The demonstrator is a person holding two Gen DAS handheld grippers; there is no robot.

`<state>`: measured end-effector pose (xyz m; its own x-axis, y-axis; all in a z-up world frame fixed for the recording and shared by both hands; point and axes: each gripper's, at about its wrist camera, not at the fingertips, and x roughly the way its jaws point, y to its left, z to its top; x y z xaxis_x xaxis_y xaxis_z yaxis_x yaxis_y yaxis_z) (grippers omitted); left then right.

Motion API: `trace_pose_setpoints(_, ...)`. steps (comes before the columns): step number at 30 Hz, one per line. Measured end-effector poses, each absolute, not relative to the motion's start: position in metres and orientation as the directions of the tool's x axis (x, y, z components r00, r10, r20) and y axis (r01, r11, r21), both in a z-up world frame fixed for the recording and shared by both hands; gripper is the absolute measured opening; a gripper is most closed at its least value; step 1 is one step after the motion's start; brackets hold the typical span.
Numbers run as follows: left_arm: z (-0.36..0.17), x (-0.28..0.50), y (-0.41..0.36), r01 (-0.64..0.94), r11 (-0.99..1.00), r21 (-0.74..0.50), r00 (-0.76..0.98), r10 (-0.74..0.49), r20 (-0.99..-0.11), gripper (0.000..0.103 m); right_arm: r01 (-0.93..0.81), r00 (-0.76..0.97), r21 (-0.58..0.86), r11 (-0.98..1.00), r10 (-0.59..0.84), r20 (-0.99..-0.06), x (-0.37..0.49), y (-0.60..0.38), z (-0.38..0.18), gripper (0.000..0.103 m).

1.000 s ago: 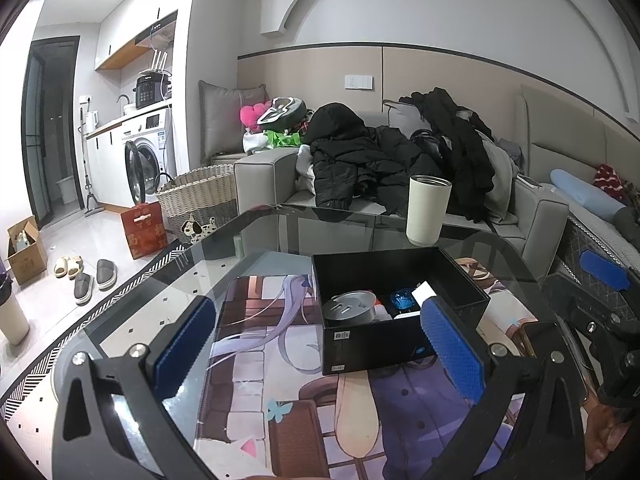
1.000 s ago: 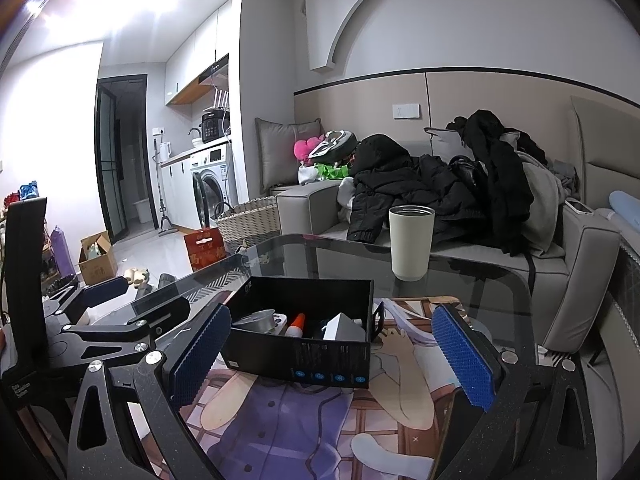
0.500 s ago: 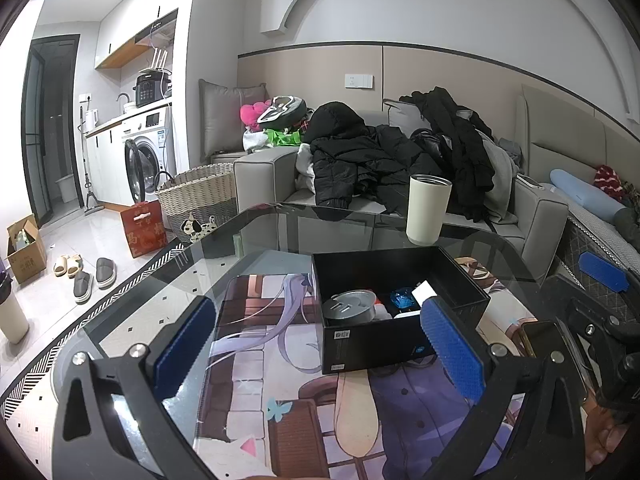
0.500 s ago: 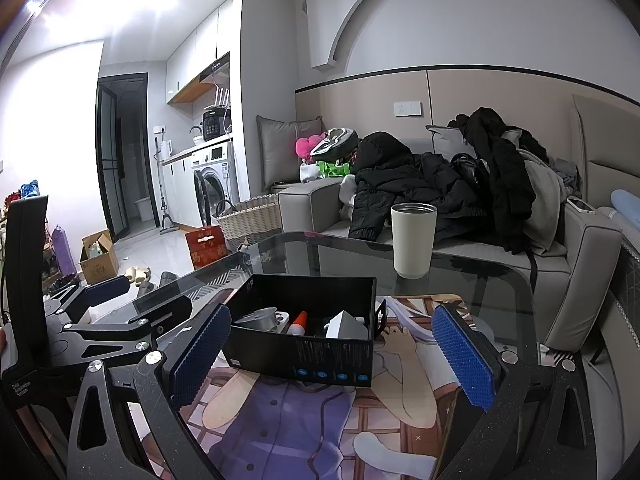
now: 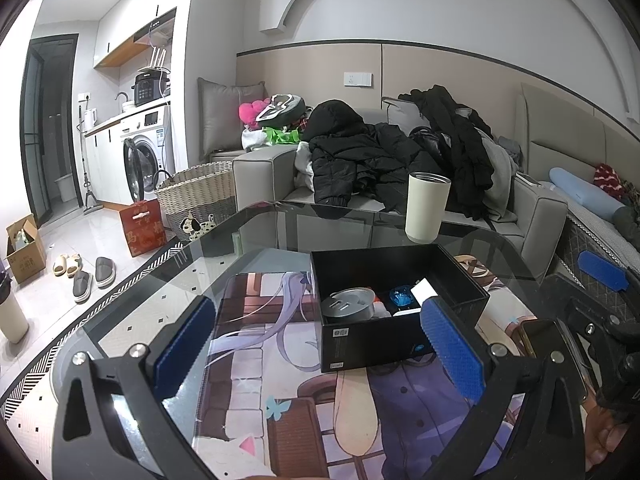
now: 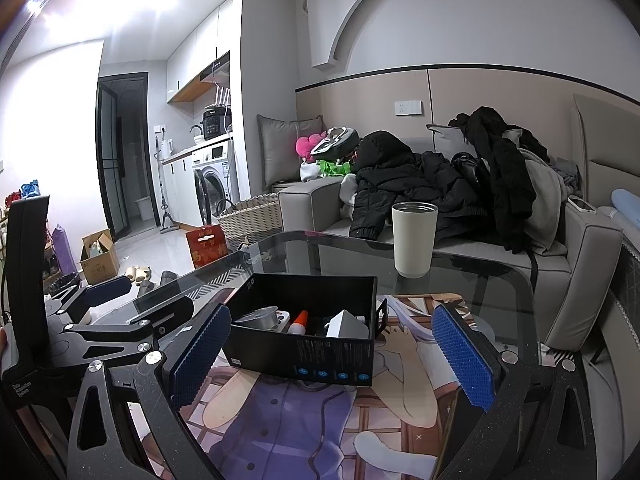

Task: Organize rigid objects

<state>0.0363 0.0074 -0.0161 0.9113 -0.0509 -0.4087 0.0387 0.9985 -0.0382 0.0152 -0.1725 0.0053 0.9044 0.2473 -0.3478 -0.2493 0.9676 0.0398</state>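
Observation:
An open black box sits on a printed mat on the glass table. Inside lie a grey metal tin, a blue item, a white card, a red-tipped white tube and a white pyramid-shaped piece. My left gripper hovers open in front of the box with nothing between its blue pads. Just short of the box, my right gripper is open and empty too. Each gripper shows at the edge of the other's view.
A cream tumbler stands on the glass table behind the box. A grey sofa piled with dark jackets lies beyond. A wicker basket, a red box, slippers and a washing machine are on the left.
Both views have barely shifted; the right gripper has lifted or tilted very slightly. Nothing was grasped or released.

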Motion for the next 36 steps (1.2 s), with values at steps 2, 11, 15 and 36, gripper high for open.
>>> trace_pose_setpoints(2, -0.0166, 0.0350, 0.0076, 0.038, 0.999, -0.039, 0.912, -0.051, -0.407, 0.103, -0.251, 0.903, 0.040, 0.967, 0.248, -0.351, 0.0159, -0.1722, 0.0051, 0.102)
trace_pose_setpoints(11, -0.0163, 0.0365, 0.0072, 0.040, 0.998, -0.040, 0.912, -0.053, -0.406, 0.103, -0.252, 0.905, 0.038, 0.967, 0.250, -0.344, 0.0144, -0.1697, 0.0033, 0.102)
trace_pose_setpoints(15, -0.0180, 0.0364, 0.0057, 0.039, 0.998, -0.042, 0.909, -0.053, -0.413, 0.103, -0.252, 0.903, 0.041, 0.967, 0.250, -0.349, 0.0152, -0.1678, 0.0022, 0.102)
trace_pose_setpoints(36, -0.0163, 0.0355, 0.0026, 0.037, 0.998, -0.052, 0.911, -0.055, -0.409, 0.103, -0.256, 0.900, 0.047, 0.966, 0.255, -0.352, 0.0128, -0.1675, -0.0005, 0.102)
